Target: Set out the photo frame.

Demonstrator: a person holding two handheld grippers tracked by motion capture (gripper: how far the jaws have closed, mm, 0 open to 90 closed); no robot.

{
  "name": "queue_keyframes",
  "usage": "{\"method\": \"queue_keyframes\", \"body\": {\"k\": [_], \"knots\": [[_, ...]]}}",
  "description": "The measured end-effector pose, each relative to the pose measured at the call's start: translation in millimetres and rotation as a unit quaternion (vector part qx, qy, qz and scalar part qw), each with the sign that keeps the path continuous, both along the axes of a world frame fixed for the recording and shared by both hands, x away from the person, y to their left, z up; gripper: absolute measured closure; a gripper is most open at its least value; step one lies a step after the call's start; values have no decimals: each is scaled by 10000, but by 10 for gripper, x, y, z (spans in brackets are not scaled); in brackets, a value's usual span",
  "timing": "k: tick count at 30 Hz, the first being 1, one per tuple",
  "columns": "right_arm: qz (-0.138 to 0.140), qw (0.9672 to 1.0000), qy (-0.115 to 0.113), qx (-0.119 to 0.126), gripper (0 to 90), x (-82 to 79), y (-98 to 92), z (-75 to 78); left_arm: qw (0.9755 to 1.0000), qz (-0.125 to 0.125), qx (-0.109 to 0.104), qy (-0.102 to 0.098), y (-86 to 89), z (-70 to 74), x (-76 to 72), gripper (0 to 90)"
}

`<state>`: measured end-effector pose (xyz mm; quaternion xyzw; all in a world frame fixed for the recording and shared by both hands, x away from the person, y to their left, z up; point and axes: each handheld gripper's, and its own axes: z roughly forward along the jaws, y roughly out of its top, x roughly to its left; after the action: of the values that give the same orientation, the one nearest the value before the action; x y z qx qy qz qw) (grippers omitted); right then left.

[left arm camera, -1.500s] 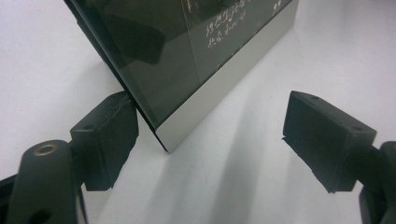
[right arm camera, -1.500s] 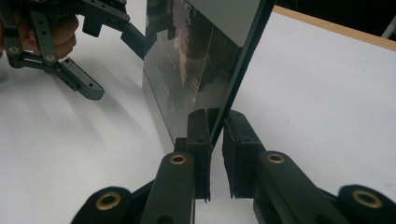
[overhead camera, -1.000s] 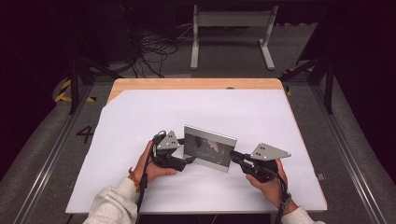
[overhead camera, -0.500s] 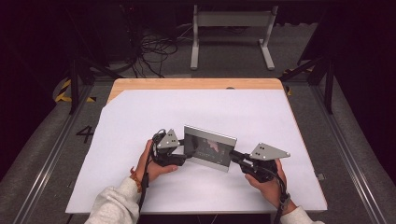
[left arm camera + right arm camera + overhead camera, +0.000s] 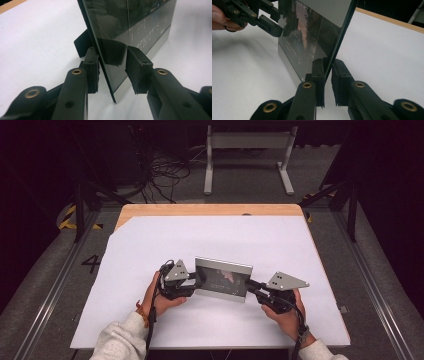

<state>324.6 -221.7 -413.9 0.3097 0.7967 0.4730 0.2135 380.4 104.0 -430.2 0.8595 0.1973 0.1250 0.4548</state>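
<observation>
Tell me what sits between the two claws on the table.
A picture frame stands upright between the left claw and right claw in the high view, one side edge in each.

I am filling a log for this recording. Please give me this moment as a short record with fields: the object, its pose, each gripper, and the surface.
object: picture frame with glossy dark front and silver border
pose: upright on the table, back stand behind it
left gripper: jaws astride the frame's edge, one pad apart from the glass
right gripper: jaws close on both sides of the opposite edge
surface: white sheet over a wooden table
</observation>
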Motion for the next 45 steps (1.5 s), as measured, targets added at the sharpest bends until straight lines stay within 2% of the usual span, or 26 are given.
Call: {"method": "queue_keyframes", "body": {"k": [8, 16, 21, 24, 25, 26, 28, 31, 38, 45], "knots": [[6, 10000, -9, -9, 799, 55, 26, -3, 10000, 35, 17, -9, 40, 0, -55, 676], [24, 10000, -10, -40, 792, 87, 35, -1, 10000, 64, 47, -29, 20, -32, -74, 663], [26, 9997, 18, -249, 769, 83, 62, -35, 9999, 50, 165, -2, -21, -75, -75, 636], [85, 9991, 213, -352, 763, 104, 78, -81, 9998, 13, 201, 37, -19, -92, -66, 639], [110, 9989, 271, -355, 763, 112, 78, -89, 9996, -15, 274, 65, -26, -119, -70, 641], [110, 9989, 271, -355, 763, 112, 78, -89, 9996, -15, 274, 65, -26, -119, -70, 642], [121, 9986, 327, -402, 761, 122, 81, -110, 9989, -39, 446, 132, -48, -179, -69, 643], [115, 9980, 364, -508, 755, 133, 91, -140, 9986, -49, 474, 210, -66, -217, -72, 649], [-7, 9983, 353, -465, 744, 172, 103, -175, 9977, 25, 671, 54, -81, -197, -87, 665], [-92, 9985, 340, -431, 733, 205, 145, -194, 9978, 52, 658, 99, -59, -198, -75, 674]]}}
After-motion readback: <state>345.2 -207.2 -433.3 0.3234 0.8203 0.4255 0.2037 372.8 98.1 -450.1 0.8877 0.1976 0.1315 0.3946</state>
